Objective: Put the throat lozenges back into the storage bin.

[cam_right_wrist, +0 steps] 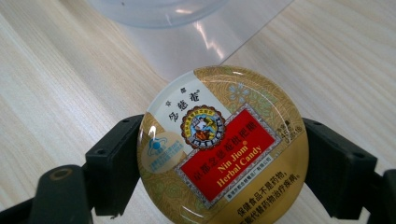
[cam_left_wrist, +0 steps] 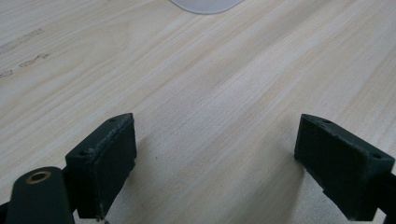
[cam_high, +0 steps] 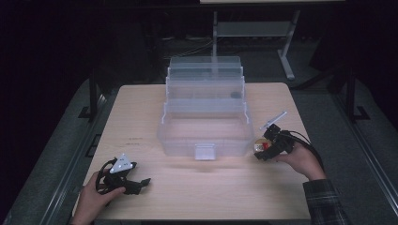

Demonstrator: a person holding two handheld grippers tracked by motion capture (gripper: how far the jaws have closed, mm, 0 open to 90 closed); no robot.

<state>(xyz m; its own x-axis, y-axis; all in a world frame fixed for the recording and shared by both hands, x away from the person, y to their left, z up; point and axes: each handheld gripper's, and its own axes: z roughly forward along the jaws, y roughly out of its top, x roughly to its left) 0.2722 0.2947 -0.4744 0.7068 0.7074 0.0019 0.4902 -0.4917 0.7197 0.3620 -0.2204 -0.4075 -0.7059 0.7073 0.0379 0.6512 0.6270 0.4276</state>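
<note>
- Right gripper (cam_right_wrist: 219, 154) clamped across the round candy tin (cam_right_wrist: 223, 148), one black jaw on each side of its rim, lid with the red "Nin Jiom Herbal Candy" label facing the camera; a grip across the widest part, presumably to keep the smooth tin from slipping or turning.
- Tin (cam_high: 261, 145) held just above the wooden table (cam_high: 141, 108), right of the clear tiered organiser box (cam_high: 205, 112) and close to its near right corner; probably staged there for a short move up and over the wall into the lowest, nearest tray.
- Box standing open in the middle of the table, its trays stepped back toward the far side, so every level reachable from above; a small dark item lying in one of the farther trays, too small to identify.
- Left gripper (cam_high: 126, 177) resting near the left front edge of the table, well apart from the box, jaws spread wide with nothing but bare wood between them (cam_left_wrist: 215, 158); seemingly parked out of the way, free to steady the box if needed.
</note>
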